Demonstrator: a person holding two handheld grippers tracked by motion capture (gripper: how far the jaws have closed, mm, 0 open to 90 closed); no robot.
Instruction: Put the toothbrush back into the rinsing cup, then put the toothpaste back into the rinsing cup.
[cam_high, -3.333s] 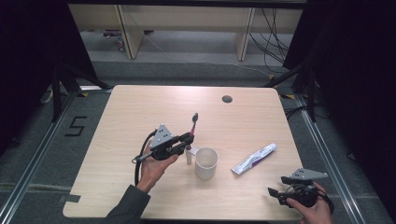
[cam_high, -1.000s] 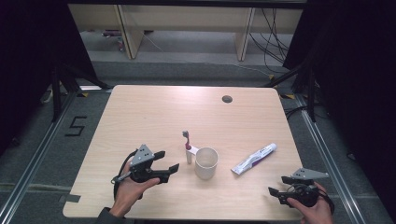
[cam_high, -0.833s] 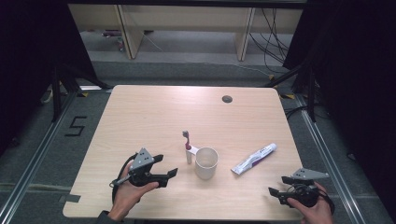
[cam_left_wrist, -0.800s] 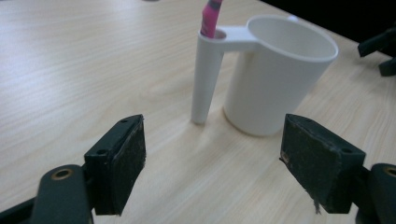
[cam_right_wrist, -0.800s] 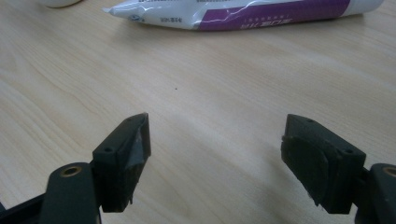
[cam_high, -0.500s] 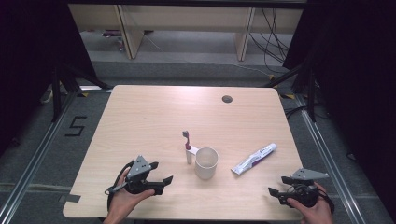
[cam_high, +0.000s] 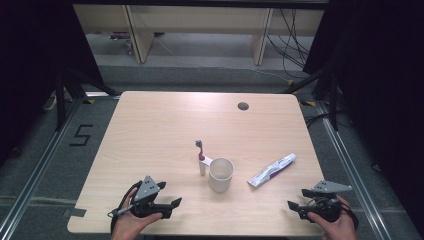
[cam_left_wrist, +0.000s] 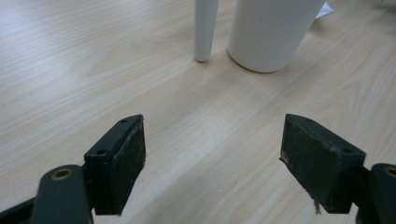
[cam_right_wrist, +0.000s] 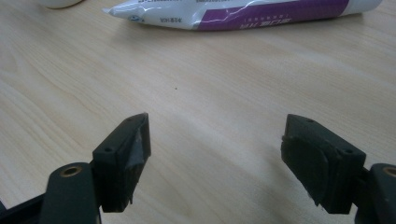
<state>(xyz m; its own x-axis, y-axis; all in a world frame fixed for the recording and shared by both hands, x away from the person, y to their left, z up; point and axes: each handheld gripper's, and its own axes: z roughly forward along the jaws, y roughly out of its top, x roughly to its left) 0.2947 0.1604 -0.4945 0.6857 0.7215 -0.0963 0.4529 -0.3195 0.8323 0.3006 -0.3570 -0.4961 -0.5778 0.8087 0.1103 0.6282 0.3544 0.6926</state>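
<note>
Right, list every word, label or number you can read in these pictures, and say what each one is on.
"5": marked in black on the grey floor left of the light wooden table.
White and purple toothpaste tube: small print on its white part and purple band, too blurred to read.
Plain white cup and white-handled toothbrush: no text.

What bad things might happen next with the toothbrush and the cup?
The toothbrush stands upright on its narrow base right beside the white cup; a small bump from a gripper, or a nudge to the cup, would likely tip it over.

The toothpaste tube lies flat on the table in front of the open right gripper. Pinching it too hard might squeeze paste out, if the cap is loose.
</note>
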